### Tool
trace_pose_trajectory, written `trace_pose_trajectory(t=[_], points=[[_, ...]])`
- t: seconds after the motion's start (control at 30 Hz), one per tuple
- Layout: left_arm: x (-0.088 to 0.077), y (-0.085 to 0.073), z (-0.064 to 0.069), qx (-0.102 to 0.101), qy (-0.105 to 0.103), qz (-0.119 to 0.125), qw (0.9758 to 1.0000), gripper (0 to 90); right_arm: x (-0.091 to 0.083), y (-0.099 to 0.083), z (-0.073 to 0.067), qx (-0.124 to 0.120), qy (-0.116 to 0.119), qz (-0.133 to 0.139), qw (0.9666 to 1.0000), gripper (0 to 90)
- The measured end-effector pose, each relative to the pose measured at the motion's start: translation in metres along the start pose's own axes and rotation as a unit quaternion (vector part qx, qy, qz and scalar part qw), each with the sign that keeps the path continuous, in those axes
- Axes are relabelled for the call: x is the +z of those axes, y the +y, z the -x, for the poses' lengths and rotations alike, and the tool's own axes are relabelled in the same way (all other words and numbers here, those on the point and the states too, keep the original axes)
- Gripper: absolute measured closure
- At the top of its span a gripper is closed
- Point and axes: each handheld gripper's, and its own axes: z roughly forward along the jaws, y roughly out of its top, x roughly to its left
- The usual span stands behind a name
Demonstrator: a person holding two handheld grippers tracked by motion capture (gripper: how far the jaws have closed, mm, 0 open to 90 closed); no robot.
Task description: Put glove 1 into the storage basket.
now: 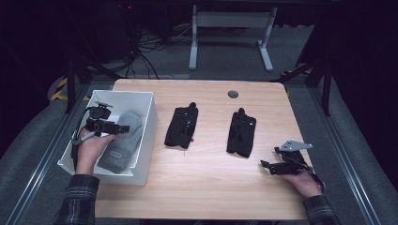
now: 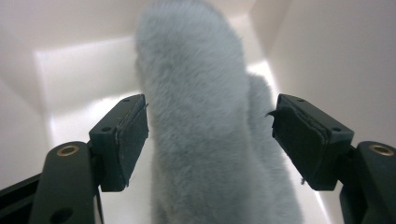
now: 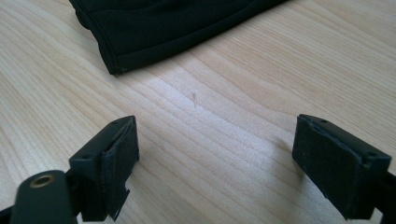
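Note:
A grey fleece mitten (image 1: 123, 145) lies lengthwise in a white bin (image 1: 149, 126) at the table's left. My left gripper (image 1: 123, 127) hovers inside the bin over the mitten's far half. In the left gripper view the mitten (image 2: 210, 116) runs between the spread jaws of that gripper (image 2: 210, 140), and the pads stand just off its sides. Two black gloves (image 1: 182, 126) (image 1: 241, 133) lie flat on the wooden table (image 1: 206, 178). My right gripper (image 1: 265, 165) rests low near the right front edge, open and holding nothing (image 3: 215, 158), a short way from the cuff of a black glove (image 3: 177, 23).
A round cable grommet (image 1: 233, 94) sits near the table's far edge. Beyond the table stands a white desk frame (image 1: 230, 28) with cables on the floor. Bare wood lies between the bin, the gloves and the front edge.

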Motion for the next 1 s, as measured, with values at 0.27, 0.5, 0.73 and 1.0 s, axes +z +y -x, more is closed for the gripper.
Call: trace_pose_trajectory(t=[0.27, 0.5, 0.73, 1.0], points=[[-0.021, 0.013, 0.021, 0.029, -0.02, 0.024, 0.9991, 23.8, 0.0, 0.0, 0.0, 0.0, 0.0, 0.0, 1.0, 14.9], [-0.035, 0.024, 0.047, 0.064, -0.045, 0.045, 0.9959, 23.8, 0.0, 0.0, 0.0, 0.0, 0.0, 0.0, 1.0, 14.9], [-0.038, 0.032, 0.076, 0.098, -0.071, 0.054, 0.9912, 23.4, 0.0, 0.0, 0.0, -0.001, 0.001, 0.0, 1.0, 14.9], [-0.027, 0.033, 0.111, 0.125, -0.114, 0.055, 0.9842, 20.8, 0.0, 0.0, 0.0, -0.001, 0.001, 0.001, 1.0, 15.0]])
